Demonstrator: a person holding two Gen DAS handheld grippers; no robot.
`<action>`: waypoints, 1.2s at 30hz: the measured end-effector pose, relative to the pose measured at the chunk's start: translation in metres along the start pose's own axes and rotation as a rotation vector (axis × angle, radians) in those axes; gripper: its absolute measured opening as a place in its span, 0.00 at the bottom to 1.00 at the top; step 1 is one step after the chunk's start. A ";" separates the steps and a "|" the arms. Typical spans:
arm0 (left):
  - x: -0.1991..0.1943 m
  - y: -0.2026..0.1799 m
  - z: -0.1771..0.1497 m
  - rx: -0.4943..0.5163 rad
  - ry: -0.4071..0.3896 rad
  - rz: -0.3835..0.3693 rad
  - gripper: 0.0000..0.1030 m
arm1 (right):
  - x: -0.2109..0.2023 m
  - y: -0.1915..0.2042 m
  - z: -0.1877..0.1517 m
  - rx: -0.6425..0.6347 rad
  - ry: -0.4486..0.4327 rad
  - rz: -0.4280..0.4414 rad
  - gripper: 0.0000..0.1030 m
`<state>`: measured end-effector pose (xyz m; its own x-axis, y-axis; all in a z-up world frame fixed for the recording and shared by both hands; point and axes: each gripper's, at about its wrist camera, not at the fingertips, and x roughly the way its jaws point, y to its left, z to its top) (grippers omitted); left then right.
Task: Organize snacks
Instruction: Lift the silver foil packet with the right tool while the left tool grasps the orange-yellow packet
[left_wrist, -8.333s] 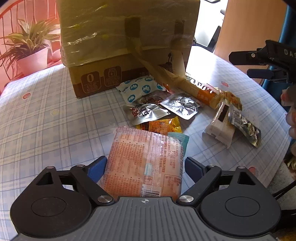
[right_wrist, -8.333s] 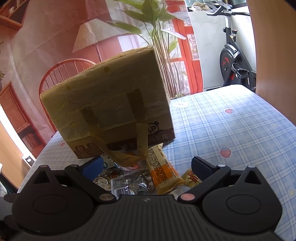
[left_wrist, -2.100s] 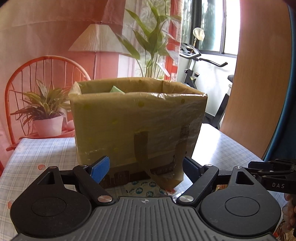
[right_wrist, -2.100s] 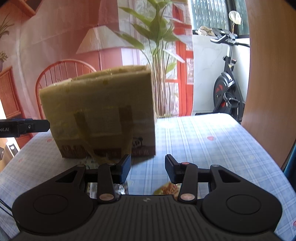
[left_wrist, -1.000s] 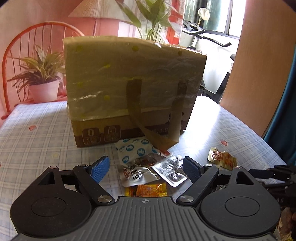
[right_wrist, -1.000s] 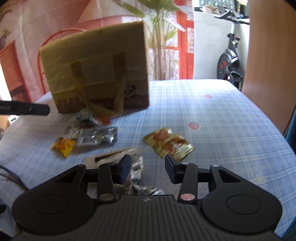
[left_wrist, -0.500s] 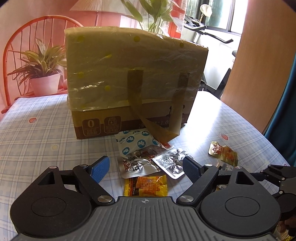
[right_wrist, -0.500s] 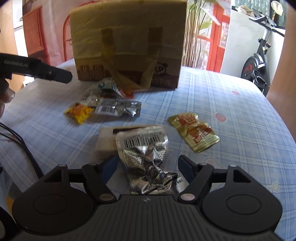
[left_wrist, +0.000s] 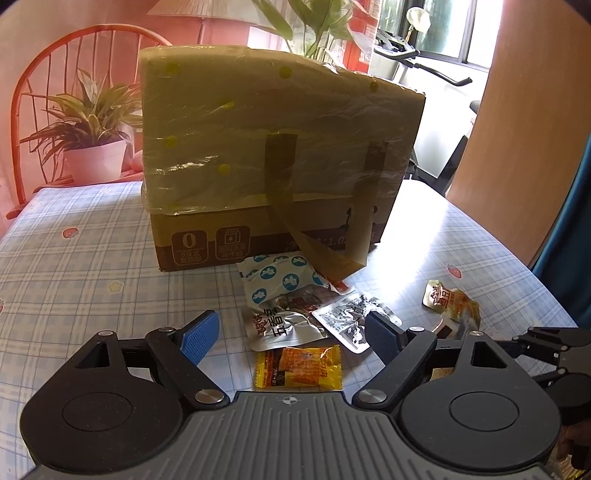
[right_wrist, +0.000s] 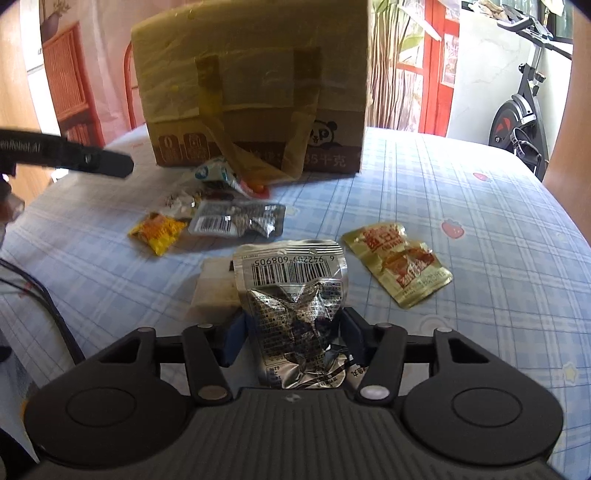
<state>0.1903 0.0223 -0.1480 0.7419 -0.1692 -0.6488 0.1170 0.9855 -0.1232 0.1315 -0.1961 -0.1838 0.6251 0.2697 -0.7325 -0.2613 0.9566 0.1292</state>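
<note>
Pouch: as it lies between my right claw's fingers, the silver pouch (right_wrist: 295, 295) sits on the tablecloth (right_wrist: 461, 192), its far end over a white bar (right_wrist: 214, 284).
Handling: I judge it light, crinkly and soft, with slick foil that could slip; contents feel-wise unknown.
Hold point: the near, crumpled half looks best, across its width, away from the flat barcode end.
Right claw (right_wrist: 291, 338): closing on the pouch, blue pads at its two sides; I cannot tell whether they press it yet.
Right pose: tipped down toward the table, low over the pouch.
Left claw (left_wrist: 291, 334): spread wide, holding nothing, hovering above the orange sweet (left_wrist: 297, 365) and silver packs (left_wrist: 284, 325).
Left pose: angled down, facing the box (left_wrist: 258, 147).
Others: gold sachet (right_wrist: 399, 269) lies just right of the pouch, apart from it.
</note>
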 end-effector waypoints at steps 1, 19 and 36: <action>0.000 0.000 0.000 -0.002 0.001 0.001 0.85 | -0.001 -0.001 0.001 0.007 -0.008 -0.002 0.55; 0.009 0.005 -0.004 -0.003 0.042 0.018 0.85 | 0.008 0.000 0.024 0.135 -0.163 0.056 0.55; 0.037 0.004 -0.015 -0.015 0.129 -0.023 0.80 | 0.016 0.007 0.017 0.118 -0.180 0.060 0.55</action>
<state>0.2083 0.0197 -0.1844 0.6480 -0.1933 -0.7367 0.1224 0.9811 -0.1497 0.1525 -0.1834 -0.1835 0.7349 0.3315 -0.5917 -0.2207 0.9418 0.2536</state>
